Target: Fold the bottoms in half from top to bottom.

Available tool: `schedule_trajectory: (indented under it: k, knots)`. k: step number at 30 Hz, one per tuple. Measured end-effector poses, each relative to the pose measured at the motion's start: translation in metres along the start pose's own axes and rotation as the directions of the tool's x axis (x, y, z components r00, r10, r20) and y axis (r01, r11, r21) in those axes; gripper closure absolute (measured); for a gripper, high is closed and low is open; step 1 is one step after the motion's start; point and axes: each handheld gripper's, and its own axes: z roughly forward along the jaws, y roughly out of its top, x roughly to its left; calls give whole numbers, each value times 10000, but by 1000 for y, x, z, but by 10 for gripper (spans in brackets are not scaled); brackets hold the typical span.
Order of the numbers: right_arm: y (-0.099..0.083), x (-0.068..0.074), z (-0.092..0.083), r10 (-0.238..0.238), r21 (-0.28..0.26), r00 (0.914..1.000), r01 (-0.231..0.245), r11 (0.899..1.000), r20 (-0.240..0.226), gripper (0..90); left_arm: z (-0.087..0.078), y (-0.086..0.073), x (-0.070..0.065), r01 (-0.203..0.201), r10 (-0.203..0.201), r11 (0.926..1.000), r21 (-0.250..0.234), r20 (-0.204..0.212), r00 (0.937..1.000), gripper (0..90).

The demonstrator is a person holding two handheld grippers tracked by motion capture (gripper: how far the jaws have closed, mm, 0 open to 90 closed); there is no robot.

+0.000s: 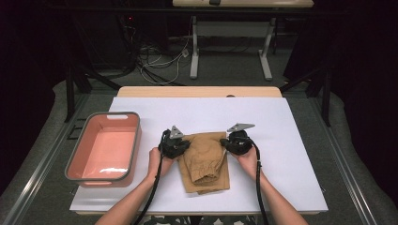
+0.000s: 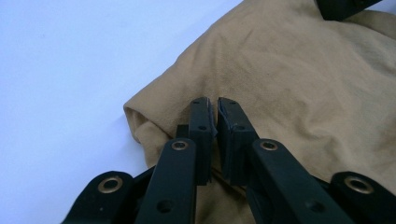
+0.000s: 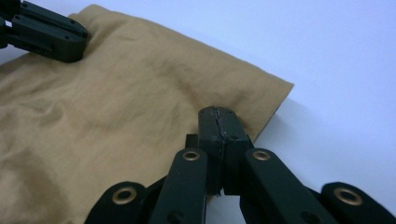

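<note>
A folded tan garment (image 1: 206,161) lies on the white table top (image 1: 281,154), with an elastic cuff toward the near side. My left gripper (image 1: 186,143) is at the garment's far left corner. In the left gripper view its jaws (image 2: 213,105) stand almost together, with a small pucker of the tan cloth (image 2: 303,84) pinched at the tips. My right gripper (image 1: 225,143) is at the far right corner. In the right gripper view its jaws (image 3: 218,112) are pressed fully together and rest on the cloth (image 3: 116,102) near its edge, with no cloth seen between them.
A pink bin (image 1: 136,140) with a grey rim stands empty at the table's left. The left gripper (image 3: 46,32) shows at the top left of the right gripper view. White table lies bare to the right of and beyond the garment.
</note>
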Motion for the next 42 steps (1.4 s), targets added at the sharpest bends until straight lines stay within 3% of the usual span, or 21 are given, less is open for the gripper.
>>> schedule_trajectory:
  k: [4, 6, 9, 12, 15, 19, 29, 42]
  knots:
    - [-2, 1, 1, 9, -70, 10000, -9, 10000, -10, 889, -2, -1, 0, 33, -33, 10000, 43, 38, 10000, 813]
    - [-3, 3, -2, 43, -222, 10000, -41, 9997, 79, 851, -5, 0, 0, 98, -98, 10000, -3, -18, 10000, 729]
    - [-3, 3, -10, -4, -348, 10000, 4, 9994, 6, 763, -11, 1, 1, 173, -174, 9998, -40, -98, 9998, 536]
    - [-3, 3, -17, 40, -505, 10000, -41, 9987, -20, 667, -17, 0, 3, 465, -466, 9989, -73, -100, 9989, 394]
    - [-3, 2, -23, 94, -528, 9999, -96, 9986, -44, 527, -23, -2, 5, 615, -615, 9980, -176, 33, 9981, 329]
    - [-4, 1, -30, 38, -549, 9996, -54, 9985, -295, 340, -32, -4, 3, 552, -550, 9984, -155, 162, 9984, 202]
    - [-14, 0, -45, -142, -313, 9978, 122, 9994, -645, 163, -41, -10, -1, 603, -605, 9981, 99, 143, 9981, 88]
    - [-30, -2, -64, -334, -512, 9986, 313, 9982, -412, 56, -42, -11, -6, 546, -548, 9981, 298, 59, 9985, 9]
